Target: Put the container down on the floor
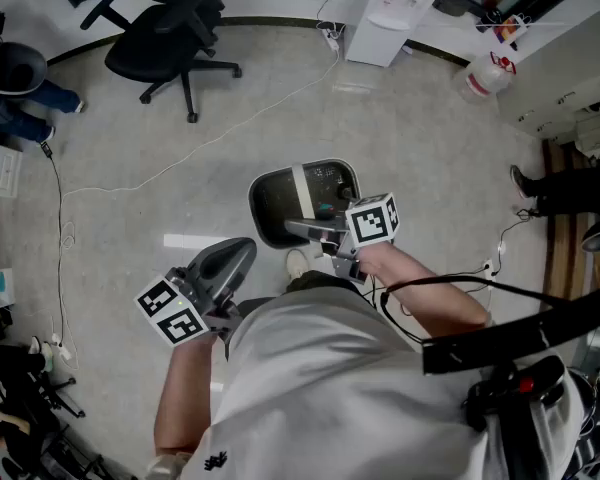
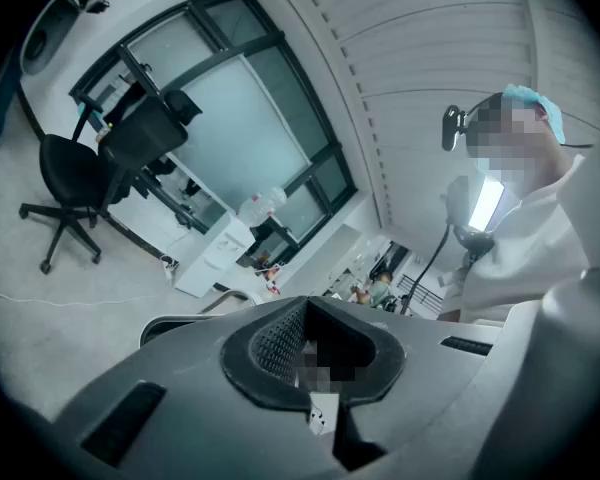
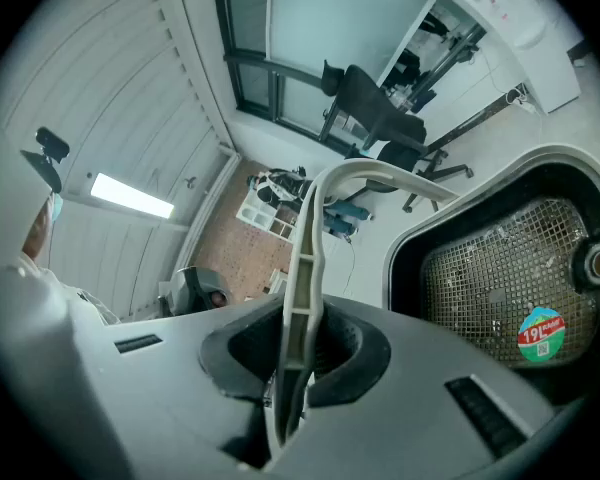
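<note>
The container point(image 1: 276, 206) is a dark bin with a pale rim and a pale hoop handle point(image 1: 301, 190) across its top. It sits in front of the person's feet over the grey floor, and I cannot tell whether its base touches the floor. My right gripper point(image 1: 304, 231) is shut on that handle. In the right gripper view the handle point(image 3: 304, 258) runs up between the jaws, with the bin's mesh-lined inside point(image 3: 500, 268) to the right. My left gripper point(image 1: 242, 251) hangs lower left of the bin, shut with nothing in it point(image 2: 315, 353).
A black office chair point(image 1: 175, 28) stands at the far left. A white cabinet point(image 1: 395, 8) and a water jug point(image 1: 485, 73) are at the back right. A white cable point(image 1: 230, 133) crosses the floor. Another person's foot point(image 1: 525, 183) is at the right edge.
</note>
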The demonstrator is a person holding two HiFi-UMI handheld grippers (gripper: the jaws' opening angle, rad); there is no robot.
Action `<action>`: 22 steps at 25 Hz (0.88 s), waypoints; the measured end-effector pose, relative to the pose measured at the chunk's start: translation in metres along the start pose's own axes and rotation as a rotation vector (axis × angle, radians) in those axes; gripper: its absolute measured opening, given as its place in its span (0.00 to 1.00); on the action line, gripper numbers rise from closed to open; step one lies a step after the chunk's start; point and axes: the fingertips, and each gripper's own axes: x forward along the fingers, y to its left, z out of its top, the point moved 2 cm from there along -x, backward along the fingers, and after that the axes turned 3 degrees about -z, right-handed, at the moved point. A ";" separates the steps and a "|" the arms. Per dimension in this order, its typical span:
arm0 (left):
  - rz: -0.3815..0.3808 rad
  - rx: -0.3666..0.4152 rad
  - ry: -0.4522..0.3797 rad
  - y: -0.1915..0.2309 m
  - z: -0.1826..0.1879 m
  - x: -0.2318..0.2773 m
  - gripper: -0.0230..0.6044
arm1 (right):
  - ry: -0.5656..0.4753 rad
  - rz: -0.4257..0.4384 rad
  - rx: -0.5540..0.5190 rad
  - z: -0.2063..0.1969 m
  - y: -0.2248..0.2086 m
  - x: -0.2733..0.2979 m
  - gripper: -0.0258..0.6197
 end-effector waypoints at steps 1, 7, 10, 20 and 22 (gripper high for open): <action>-0.008 0.000 0.005 0.002 0.001 0.015 0.05 | -0.015 0.001 0.004 0.009 -0.007 -0.012 0.09; -0.064 0.009 0.063 0.001 0.009 0.089 0.05 | -0.103 -0.003 0.002 0.047 -0.030 -0.068 0.09; -0.099 0.010 0.094 -0.004 0.013 0.111 0.05 | -0.156 -0.009 0.019 0.054 -0.035 -0.087 0.09; -0.214 -0.026 0.217 0.030 0.020 0.178 0.05 | -0.311 -0.075 0.094 0.096 -0.083 -0.132 0.09; -0.250 -0.034 0.240 0.047 0.027 0.194 0.05 | -0.354 -0.075 0.119 0.109 -0.094 -0.135 0.09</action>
